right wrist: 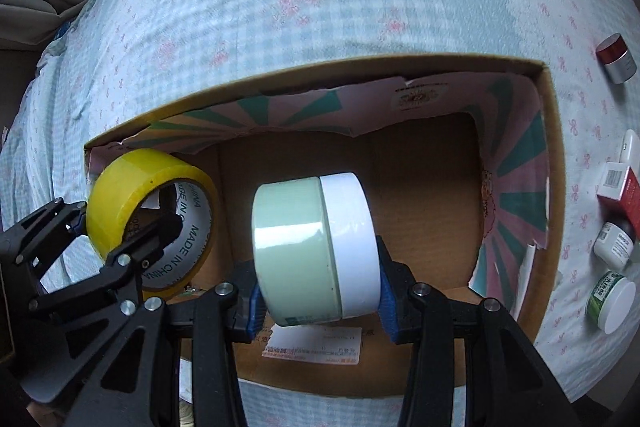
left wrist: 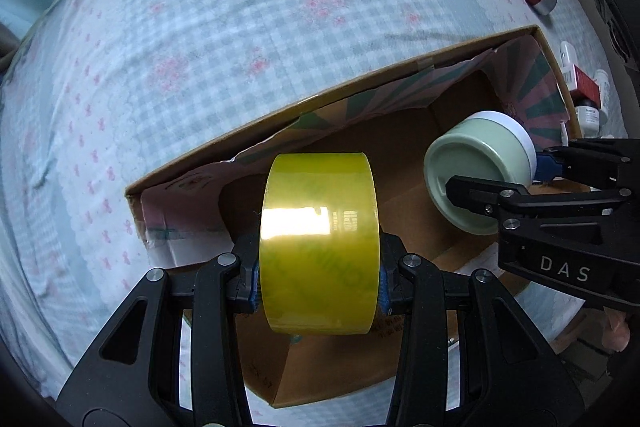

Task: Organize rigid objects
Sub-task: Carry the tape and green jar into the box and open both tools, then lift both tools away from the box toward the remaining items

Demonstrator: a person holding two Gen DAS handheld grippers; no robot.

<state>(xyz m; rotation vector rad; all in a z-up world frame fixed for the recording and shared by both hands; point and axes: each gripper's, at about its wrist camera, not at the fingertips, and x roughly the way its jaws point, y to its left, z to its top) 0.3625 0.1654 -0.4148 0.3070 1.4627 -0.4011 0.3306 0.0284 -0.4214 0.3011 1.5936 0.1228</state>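
My left gripper [left wrist: 318, 283] is shut on a yellow roll of packing tape [left wrist: 319, 227], held on edge over the open cardboard box [left wrist: 280, 115]. The right wrist view shows that roll [right wrist: 132, 195] at the box's left end, with the left gripper [right wrist: 124, 223] clamped across it. My right gripper [right wrist: 318, 291] is shut on a pale green jar with a white lid [right wrist: 312, 247], lying sideways over the middle of the box [right wrist: 554, 147]. From the left wrist camera the jar [left wrist: 476, 167] hangs at the box's right end, in the right gripper [left wrist: 504, 171].
The box sits on a bed with a blue checked sheet [right wrist: 320, 7]. Right of the box lie a red-topped silver jar [right wrist: 616, 59], a red and white carton [right wrist: 622, 191], a white bottle [right wrist: 614, 245] and a green-labelled white jar [right wrist: 610, 303]. A shipping label [right wrist: 312, 345] lies on the box floor.
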